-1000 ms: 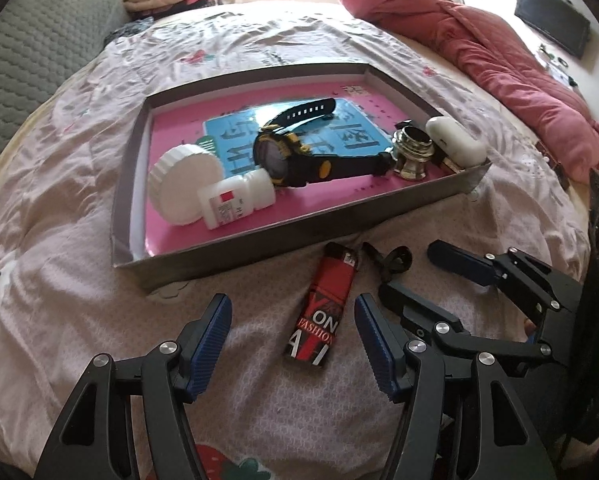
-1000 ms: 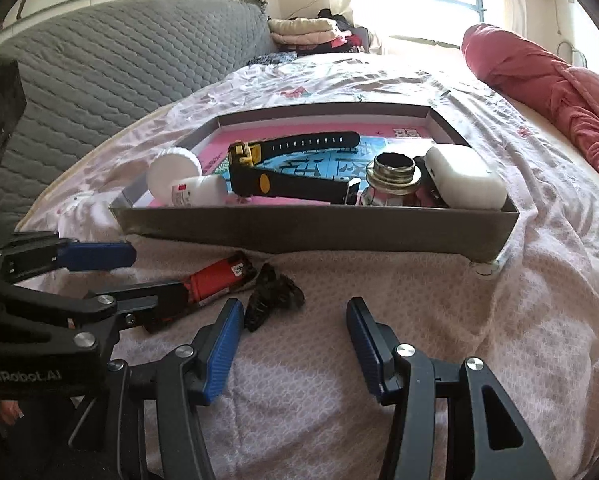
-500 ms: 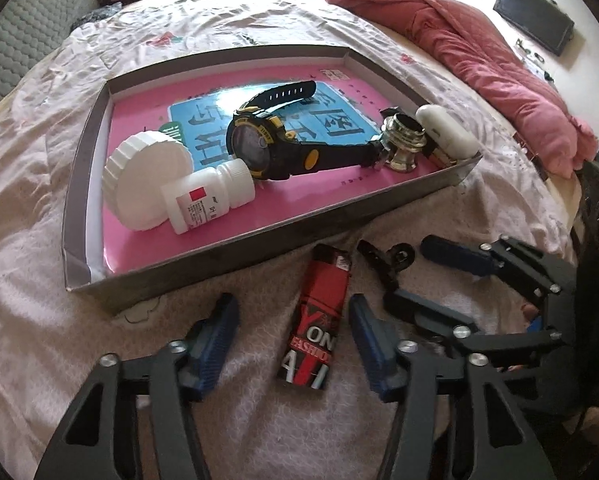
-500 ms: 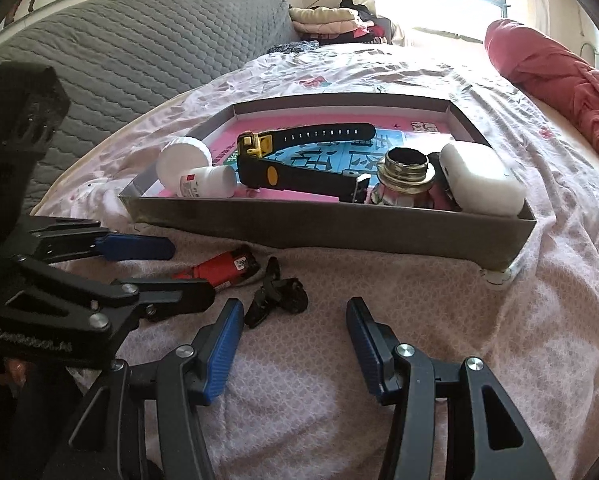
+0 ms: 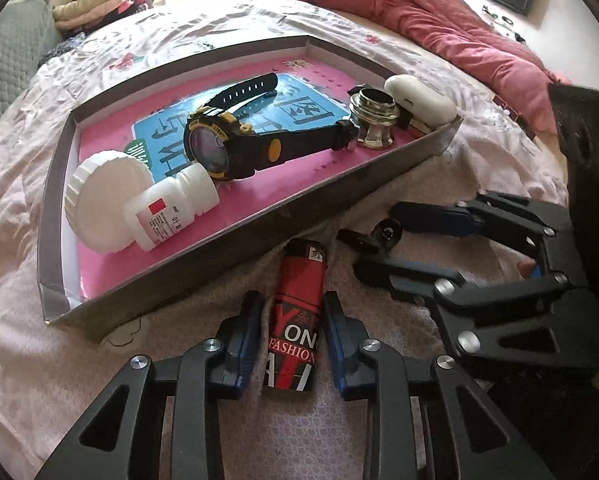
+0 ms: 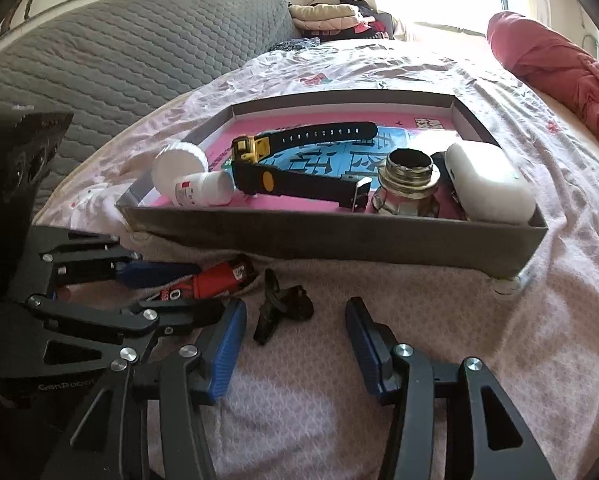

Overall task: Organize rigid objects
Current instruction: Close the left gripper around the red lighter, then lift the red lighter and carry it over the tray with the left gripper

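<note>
A red and black lighter [image 5: 297, 312] lies on the bedspread just in front of the grey tray [image 5: 259, 236]. My left gripper [image 5: 293, 334] straddles it, its blue pads close on both sides with small gaps still showing. It also shows in the right wrist view [image 6: 215, 280]. A small black clip [image 6: 283, 310] lies beside the lighter, ahead of my right gripper [image 6: 295, 344], which is open and empty. The tray holds a black and yellow watch [image 5: 235, 144], a white pill bottle [image 5: 171, 212], a white round lid [image 5: 103, 196], a metal fitting [image 5: 375, 120] and a white case [image 5: 419, 98].
A red quilt [image 5: 419, 20] is bunched along the far right of the bed. A grey quilted headboard [image 6: 119, 64] stands at the left. Folded clothes [image 6: 327, 12] are piled at the back. The tray's near wall [image 6: 339, 236] stands right behind the lighter and clip.
My left gripper has moved forward over the lighter and its jaws have narrowed around it. The right gripper has stayed open near the clip.
</note>
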The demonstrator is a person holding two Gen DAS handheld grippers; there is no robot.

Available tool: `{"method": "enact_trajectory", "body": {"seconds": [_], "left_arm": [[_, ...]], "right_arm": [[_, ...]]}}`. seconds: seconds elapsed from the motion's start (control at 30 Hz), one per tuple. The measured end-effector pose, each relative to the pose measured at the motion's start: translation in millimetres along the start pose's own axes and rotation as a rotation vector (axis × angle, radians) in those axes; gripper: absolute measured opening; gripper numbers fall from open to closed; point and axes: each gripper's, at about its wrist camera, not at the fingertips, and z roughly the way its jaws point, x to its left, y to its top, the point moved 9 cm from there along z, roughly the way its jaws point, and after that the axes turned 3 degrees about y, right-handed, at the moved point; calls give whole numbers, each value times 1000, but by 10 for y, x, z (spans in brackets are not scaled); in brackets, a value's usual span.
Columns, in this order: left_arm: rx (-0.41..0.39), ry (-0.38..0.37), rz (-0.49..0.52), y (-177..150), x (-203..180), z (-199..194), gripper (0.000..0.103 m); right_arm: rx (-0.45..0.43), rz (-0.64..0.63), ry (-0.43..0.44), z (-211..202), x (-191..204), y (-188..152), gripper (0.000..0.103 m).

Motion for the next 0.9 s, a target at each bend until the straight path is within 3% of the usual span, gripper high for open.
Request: {"method": "enact_trajectory", "body": {"seconds": [0.27,0.4,0.53,0.73,0.9], "left_arm": [[-2,28,14,25,-55,57,30],[-9,34,-12,73,-63,89,30],[-28,45,-36,81,-66,63,27],[-57,-32,-160,50,23,-42,23],[-69,-46,-175,29,-21,-165,23]], "right_arm": [[15,-64,-47,117,14,5,38],[9,-94,-68,97,10,4,25],[-12,-93,-56,39,6,26,24],[-67,-78,-31,-143,2,91,24],[-88,-54,-15,-234,-4,122,24]]}}
